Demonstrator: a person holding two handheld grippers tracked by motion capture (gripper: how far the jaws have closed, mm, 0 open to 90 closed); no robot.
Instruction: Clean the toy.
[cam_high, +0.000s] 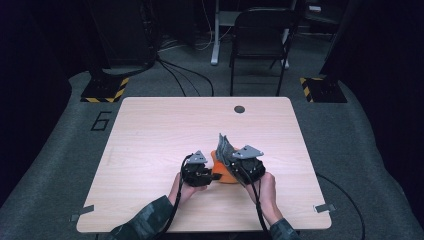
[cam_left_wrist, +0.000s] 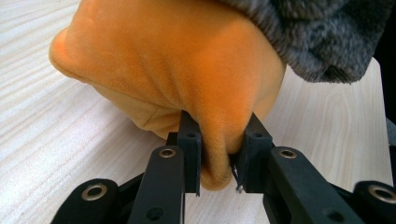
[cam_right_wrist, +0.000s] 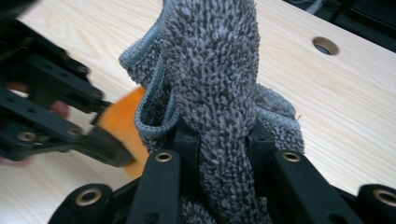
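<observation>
An orange cloth (cam_high: 223, 172) lies bunched on the wooden table (cam_high: 165, 125) near its front middle. My left gripper (cam_high: 209, 172) is shut on a fold of the orange cloth (cam_left_wrist: 177, 70), its jaws pinching the fabric low against the table. A grey terry cloth (cam_high: 225, 146) stands up from the orange one. My right gripper (cam_high: 231, 159) is shut on a thick ridge of the grey cloth (cam_right_wrist: 210, 70), which rises between the jaws. In the right gripper view the left gripper (cam_right_wrist: 100, 135) is at the left, touching the orange cloth (cam_right_wrist: 122, 122).
A round cable hole (cam_high: 239, 109) sits near the table's far edge. A black chair (cam_high: 262, 40) stands on the floor beyond the table. Bare wood spreads to the left, right and back of the cloths.
</observation>
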